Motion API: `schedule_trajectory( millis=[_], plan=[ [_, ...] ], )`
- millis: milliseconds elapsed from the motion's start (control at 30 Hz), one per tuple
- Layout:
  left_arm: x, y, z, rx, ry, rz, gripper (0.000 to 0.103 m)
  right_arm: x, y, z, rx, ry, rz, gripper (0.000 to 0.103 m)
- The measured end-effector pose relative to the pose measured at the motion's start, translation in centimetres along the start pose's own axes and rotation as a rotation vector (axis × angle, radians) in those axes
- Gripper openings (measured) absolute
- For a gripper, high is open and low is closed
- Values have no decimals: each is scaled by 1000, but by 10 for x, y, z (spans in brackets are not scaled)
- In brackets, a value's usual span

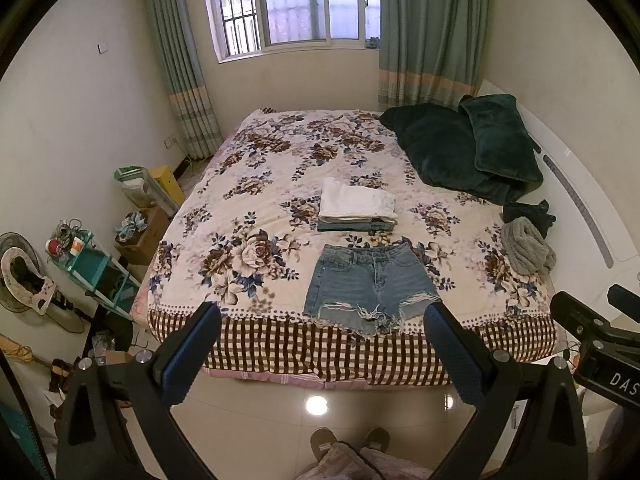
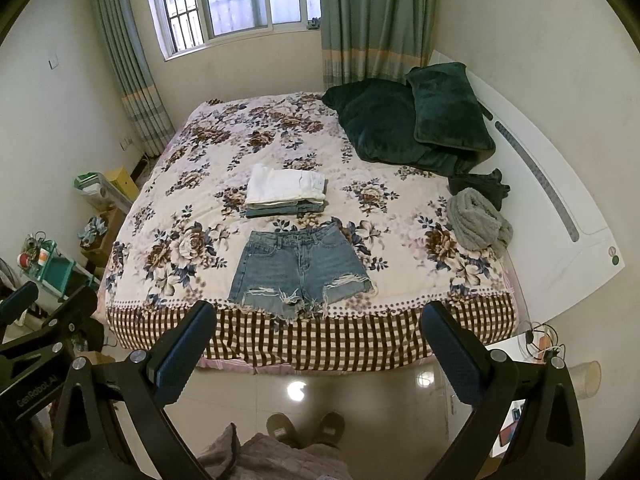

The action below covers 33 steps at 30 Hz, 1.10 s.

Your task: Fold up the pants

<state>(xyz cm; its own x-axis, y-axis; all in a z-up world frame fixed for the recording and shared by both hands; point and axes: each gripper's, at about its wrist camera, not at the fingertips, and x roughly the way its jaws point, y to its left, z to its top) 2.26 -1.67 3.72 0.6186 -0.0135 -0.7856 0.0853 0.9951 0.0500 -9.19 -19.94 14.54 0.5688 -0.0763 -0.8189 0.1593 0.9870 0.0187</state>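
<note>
Floral bedding covered the bed [image 1: 248, 184] under the window, and our denim shorts [image 1: 370, 284] lay spread flat near its foot edge, just in front of a stack of folded clothes [image 1: 358, 208]. We held the left gripper [image 1: 322, 354] and right gripper [image 2: 320, 350] above the floor short of the bed, both spread wide and gripping nothing
</note>
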Motion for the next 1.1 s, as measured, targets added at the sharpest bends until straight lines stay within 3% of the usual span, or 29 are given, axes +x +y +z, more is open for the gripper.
schedule_trajectory(
  millis=[1100],
  plan=[
    [-4, -5, 2, -1, -4, -7, 103, -2, 4, 11, 10, 0, -3, 103]
  ],
)
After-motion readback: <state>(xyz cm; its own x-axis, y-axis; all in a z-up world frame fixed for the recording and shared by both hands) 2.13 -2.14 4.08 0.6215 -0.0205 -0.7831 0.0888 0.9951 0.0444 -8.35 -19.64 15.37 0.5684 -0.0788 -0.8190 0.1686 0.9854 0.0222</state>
